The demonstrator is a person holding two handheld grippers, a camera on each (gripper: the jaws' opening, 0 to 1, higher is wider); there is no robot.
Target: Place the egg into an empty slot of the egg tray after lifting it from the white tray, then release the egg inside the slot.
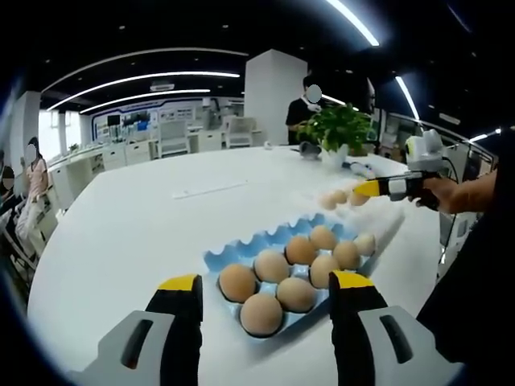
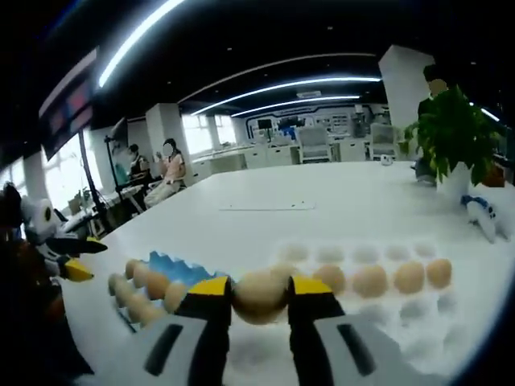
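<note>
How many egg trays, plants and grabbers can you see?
Egg trays: 2, a blue tray and a white tray
Potted plant: 1
Grippers: 2, the left gripper and the right gripper, which holds an egg
Total: 5

a broad white table (image 1: 145, 217) fills the near room, a potted green plant (image 1: 338, 129) at its far edge. long curved light strips (image 1: 153, 76) run across the dark ceiling. a white square pillar (image 1: 273, 96) rises behind, with desks and chairs (image 2: 322, 149) beyond. bright windows (image 2: 60, 173) line one side, where people sit (image 2: 165, 177).
</note>
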